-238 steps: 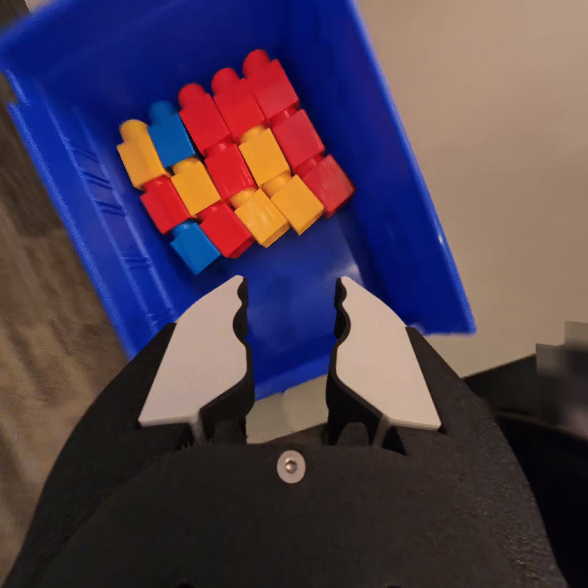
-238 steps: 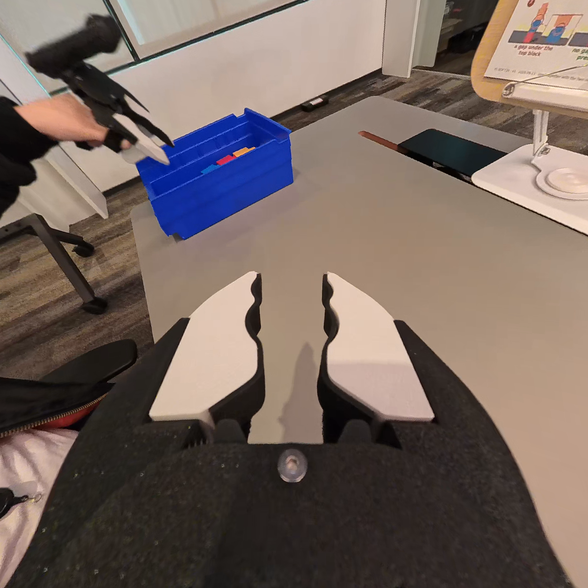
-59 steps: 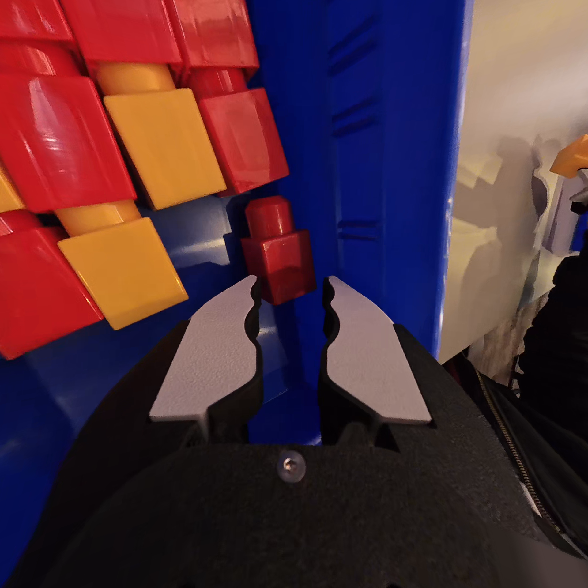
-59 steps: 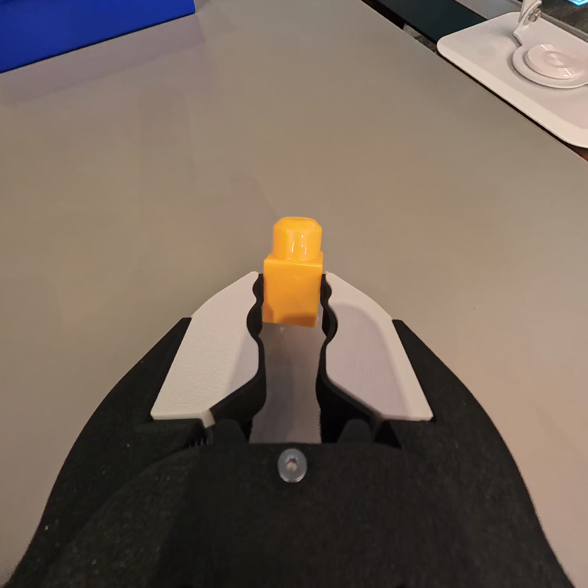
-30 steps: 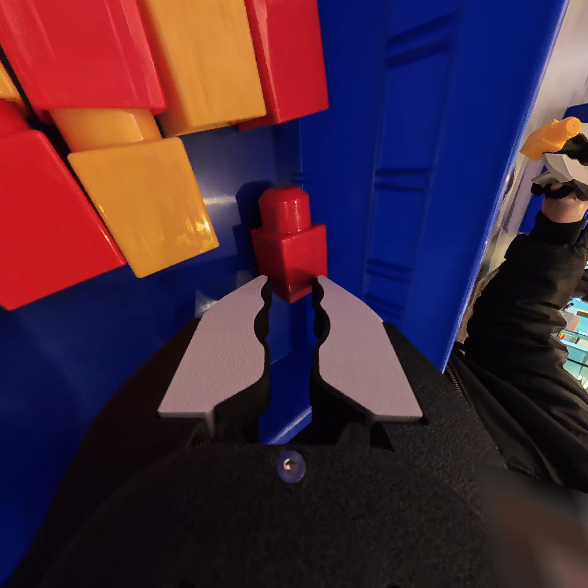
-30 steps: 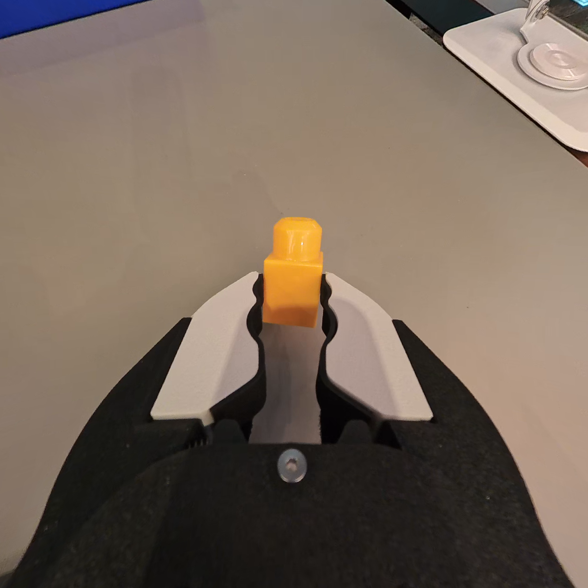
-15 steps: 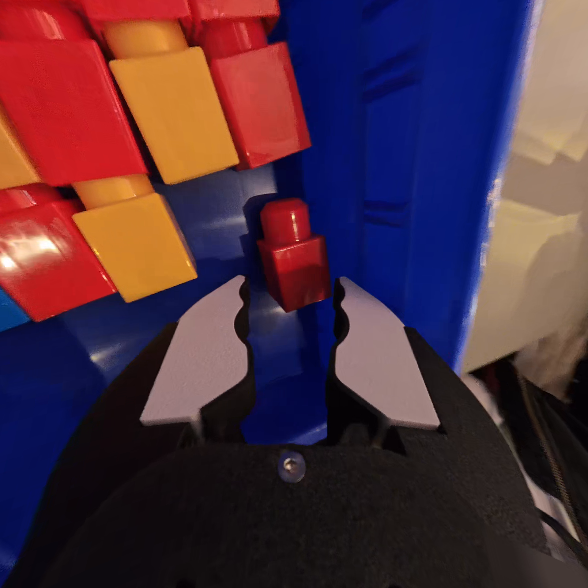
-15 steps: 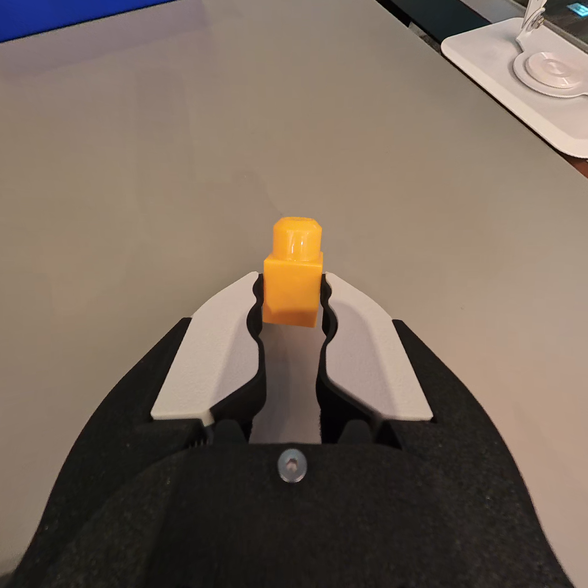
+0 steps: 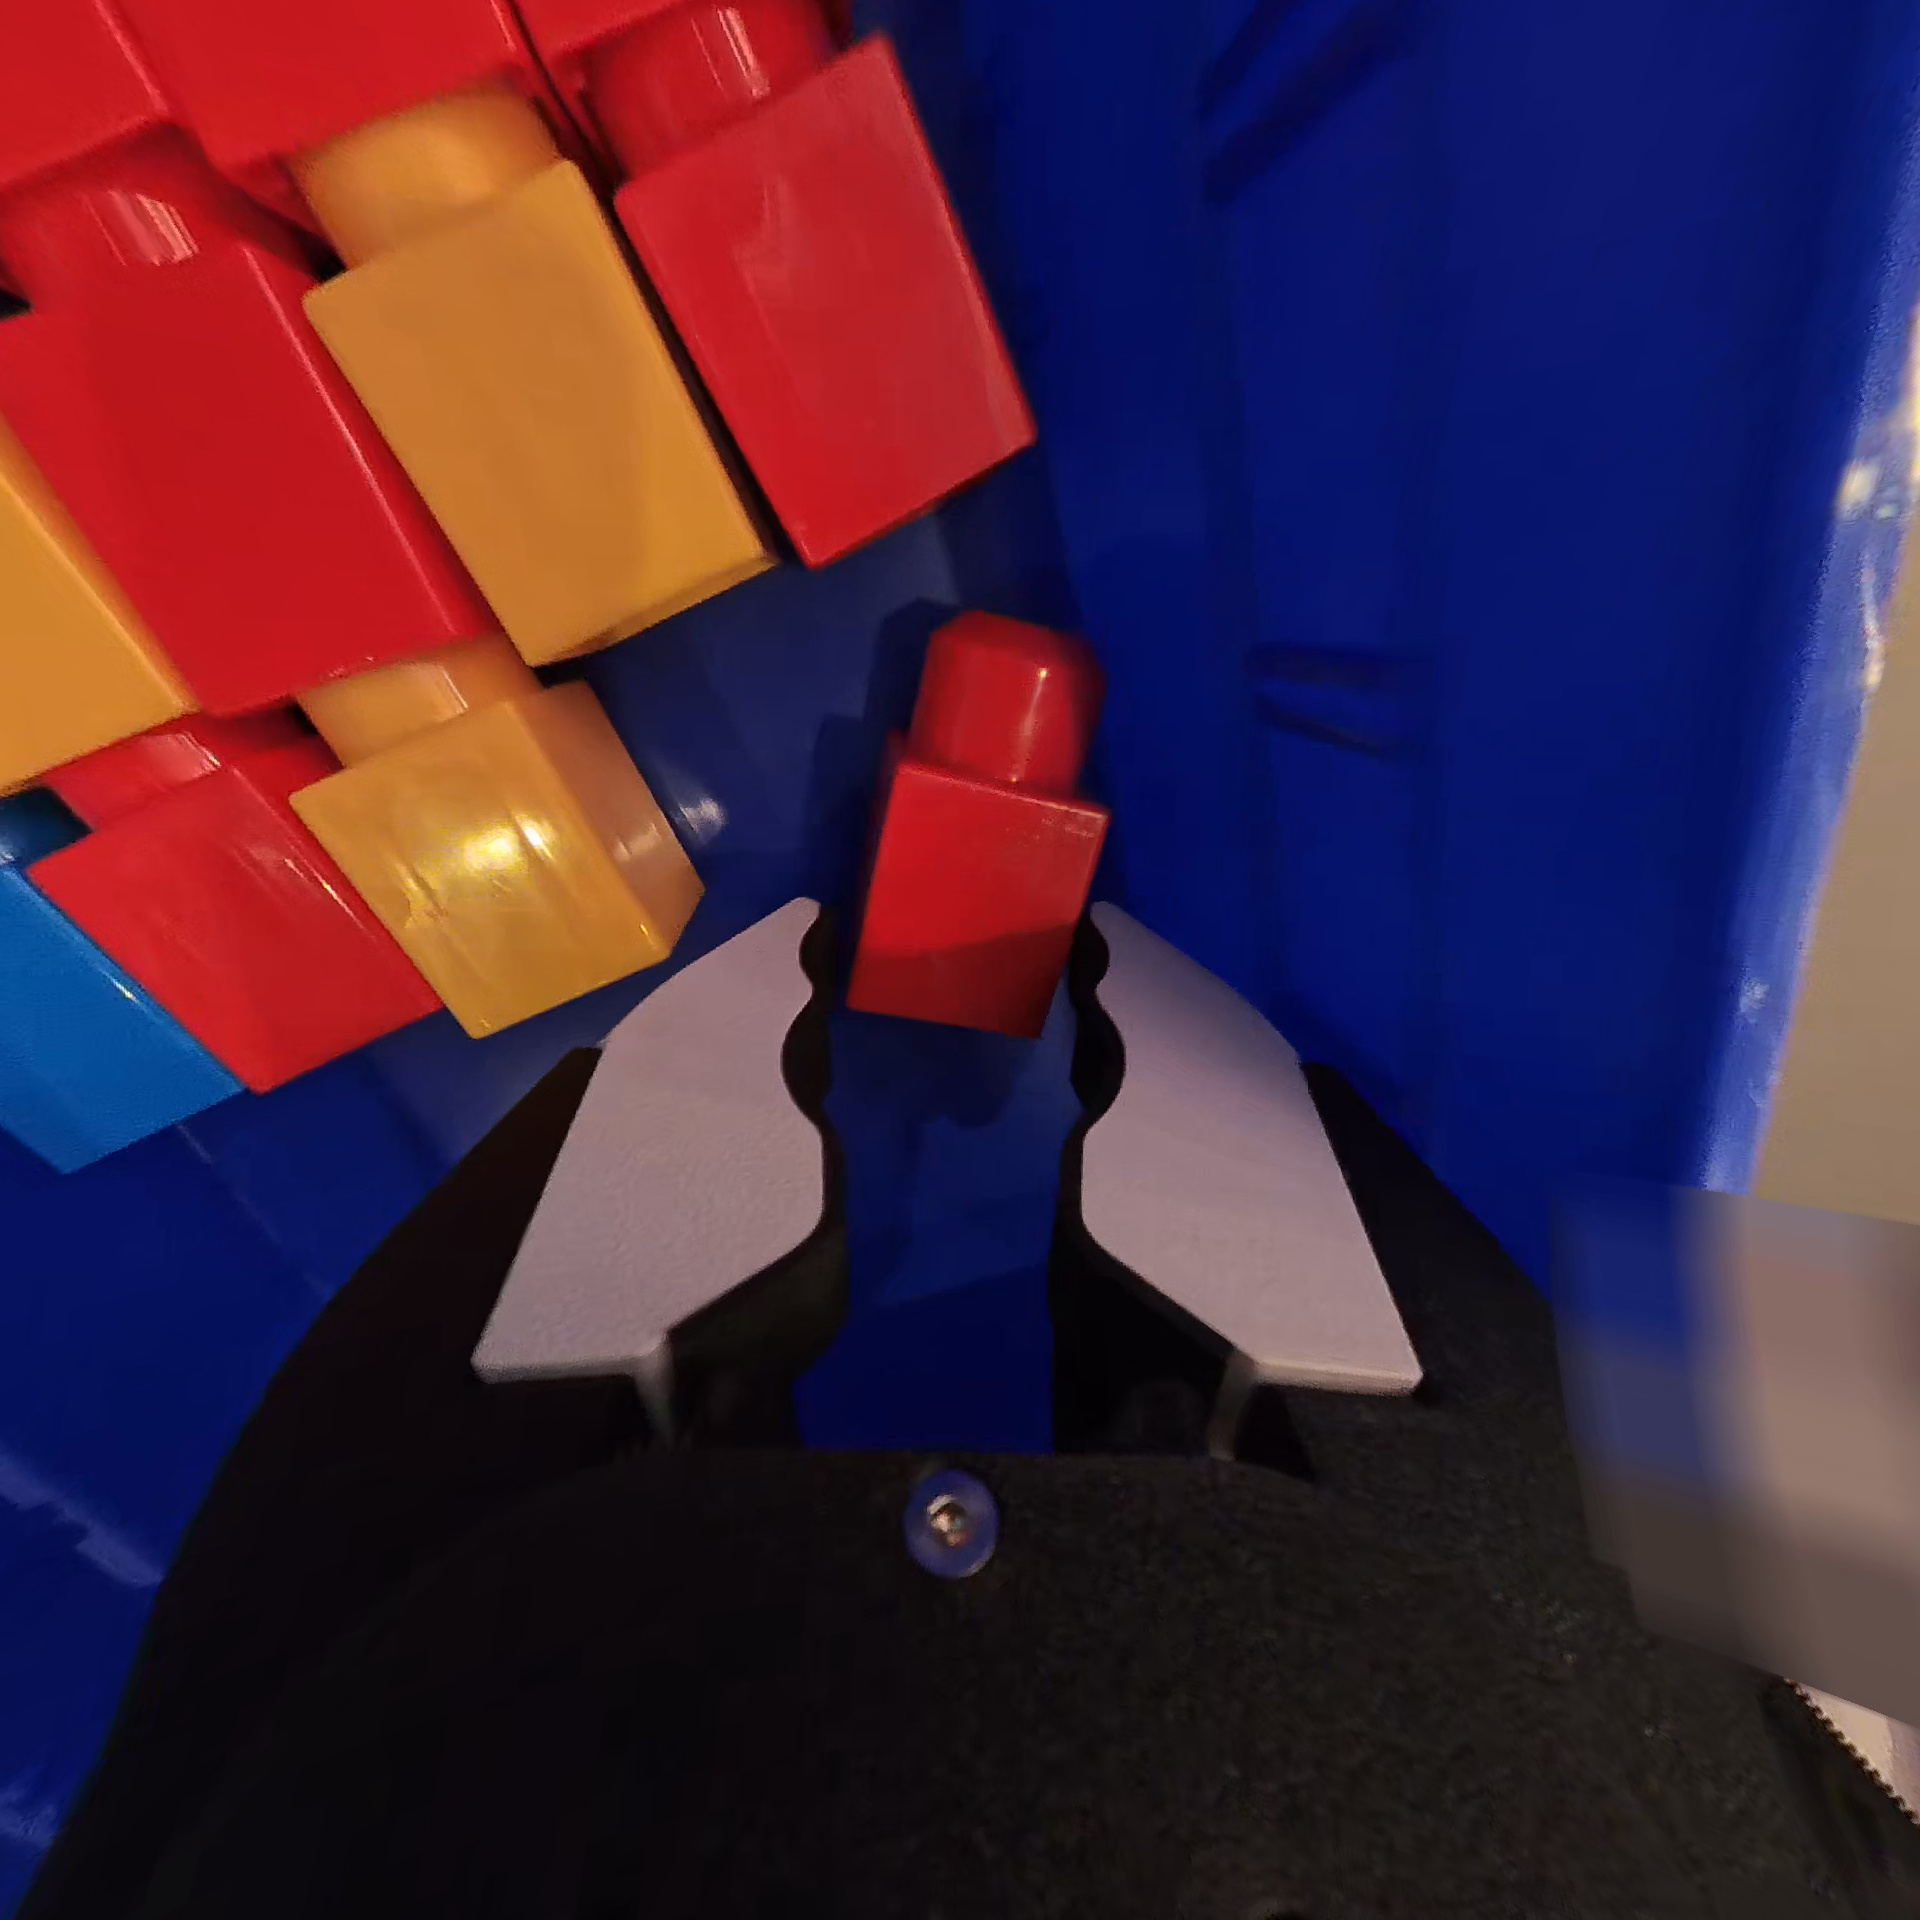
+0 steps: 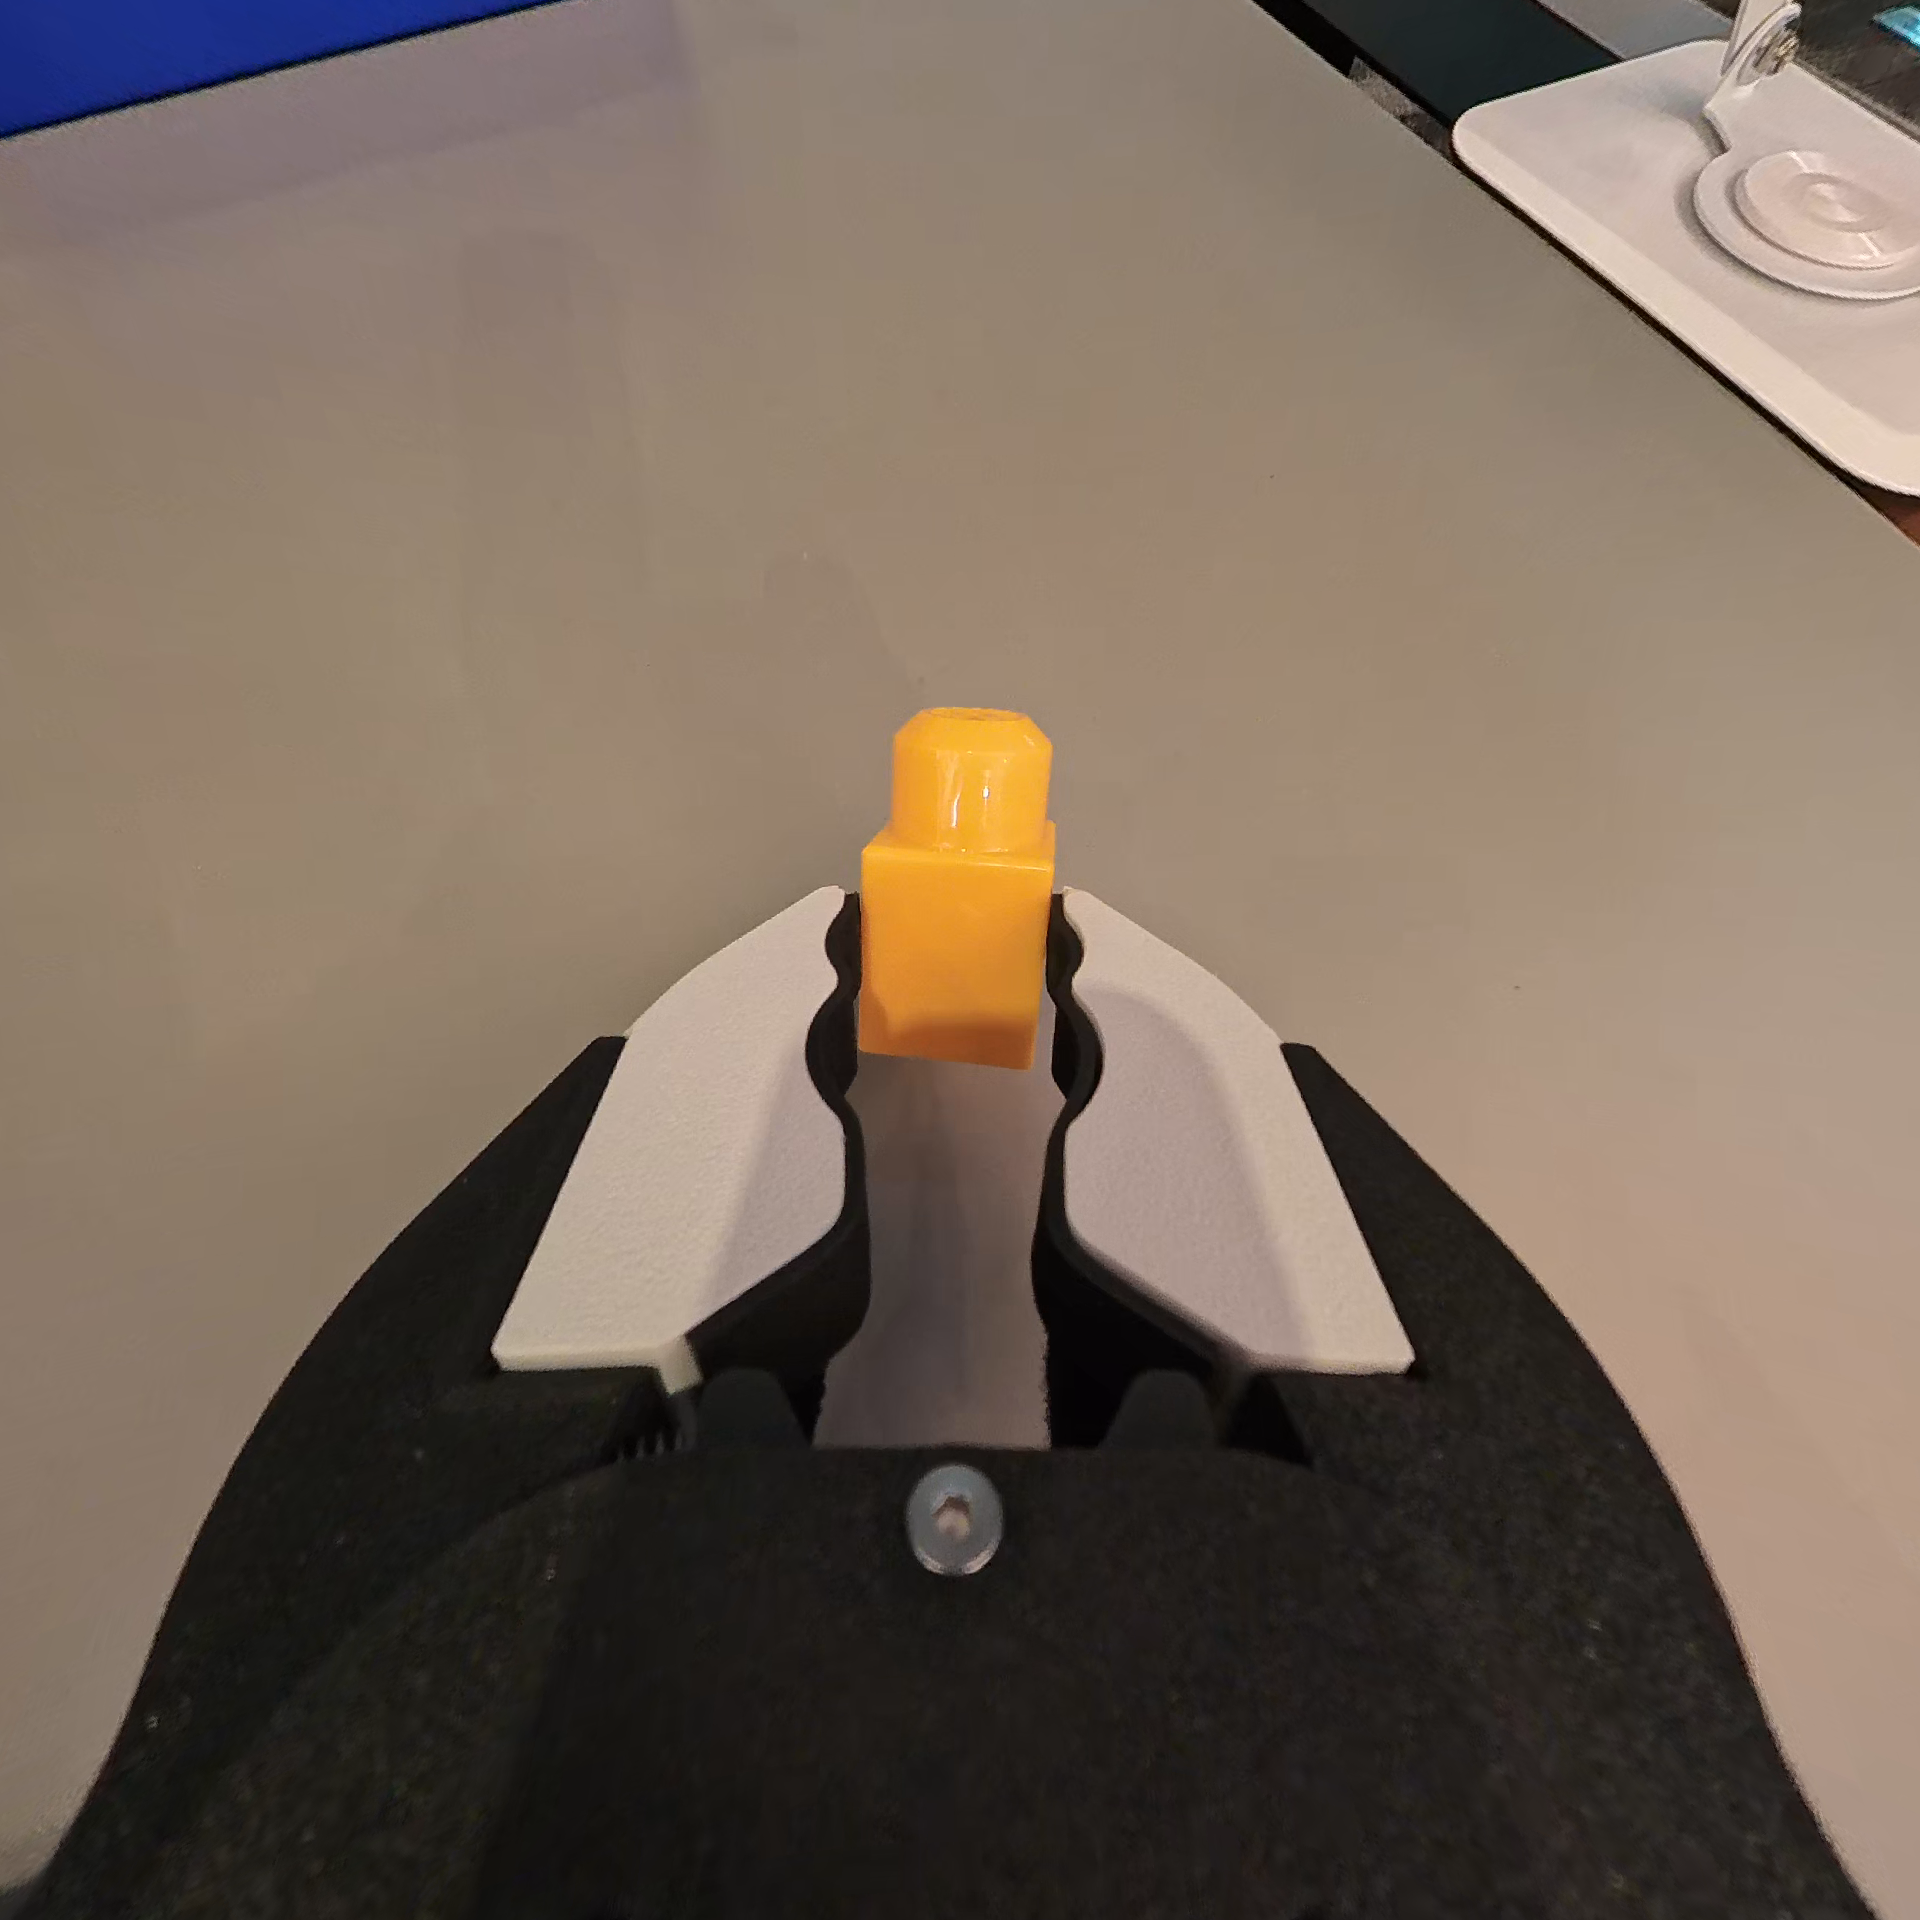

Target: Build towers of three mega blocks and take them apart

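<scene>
No legible text, label, brand, number or sign appeared in either view; the blocks, the blue bin and the white stand at the table's far right corner bore no readable markings.

My left gripper [image 9: 951, 961] sat inside the blue plastic bin [image 9: 1455, 520], its grey fingers [image 9: 686, 1143] flanking a single red plastic block [image 9: 977, 883], stud pointing away. Whether they were touching it, I couldn't tell. Left of it lay packed red, yellow and blue blocks [image 9: 416, 468].
</scene>
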